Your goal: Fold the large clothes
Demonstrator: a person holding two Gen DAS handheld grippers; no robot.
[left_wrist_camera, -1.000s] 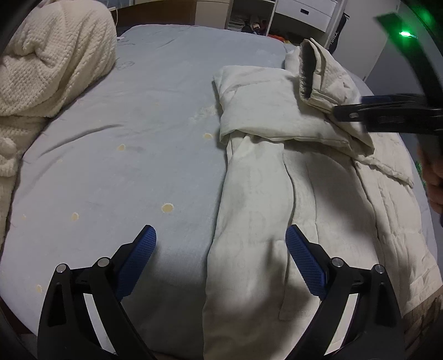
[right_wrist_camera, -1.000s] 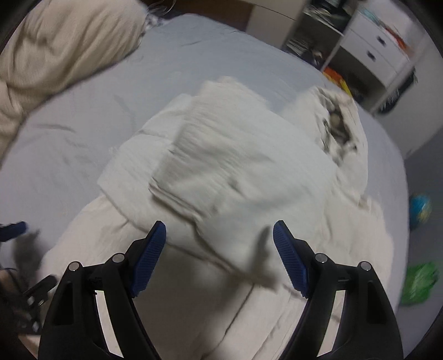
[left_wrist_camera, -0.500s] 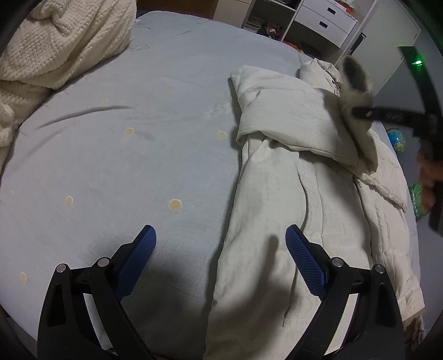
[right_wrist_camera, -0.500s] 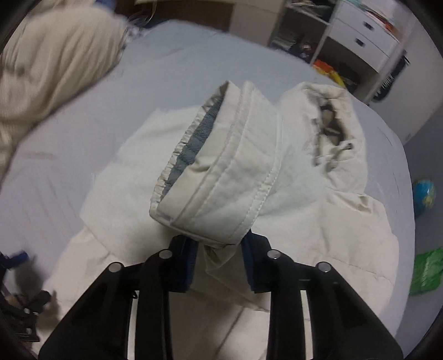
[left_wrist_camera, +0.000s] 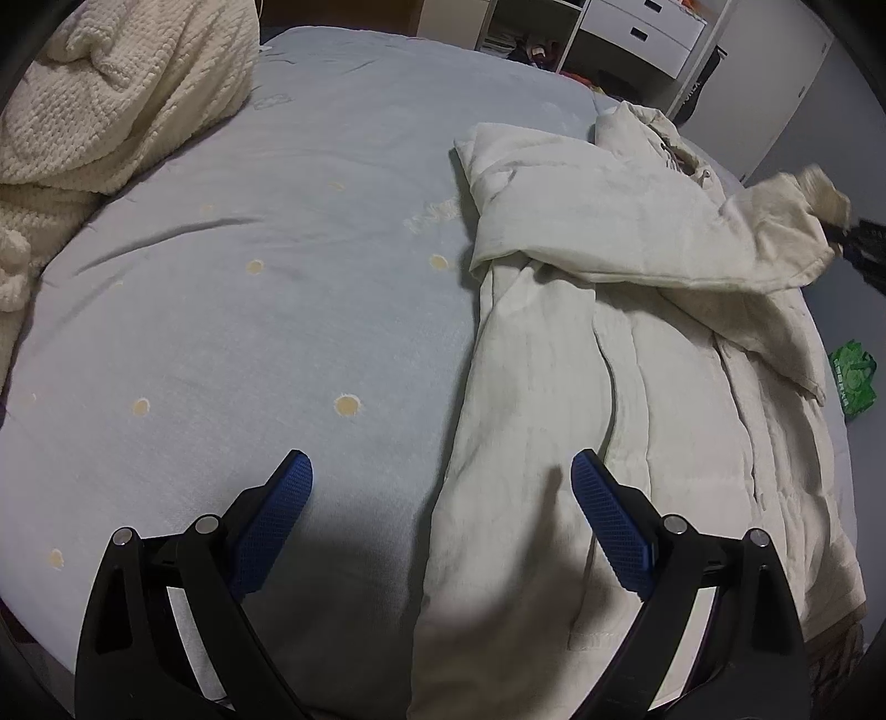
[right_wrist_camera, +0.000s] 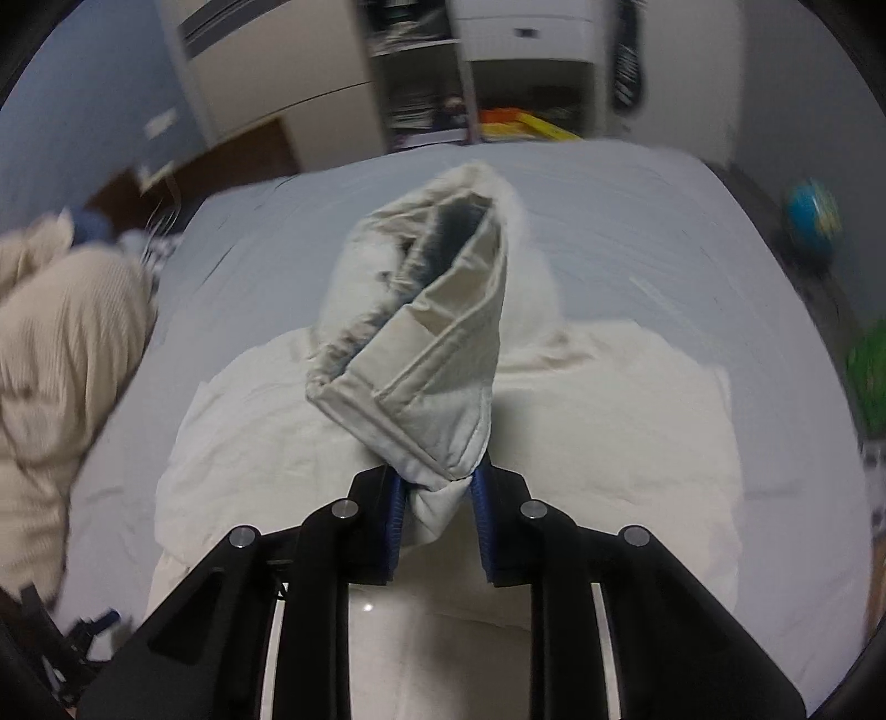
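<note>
A large cream padded jacket lies lengthwise on the right side of a light blue bed. One sleeve is folded across its chest. My left gripper is open and empty, hovering over the jacket's left hem edge. My right gripper is shut on the sleeve cuff and holds it up above the jacket body. In the left wrist view the cuff is stretched out to the right, with the right gripper's black tip beside it.
A cream knitted blanket is heaped at the bed's far left. White drawers and shelves stand beyond the bed. A green object and a blue globe lie on the floor to the right.
My right gripper closed on the sleeve cuff, lifted it and pulled it out to the right across the jacket. My left gripper stayed open and moved little.
</note>
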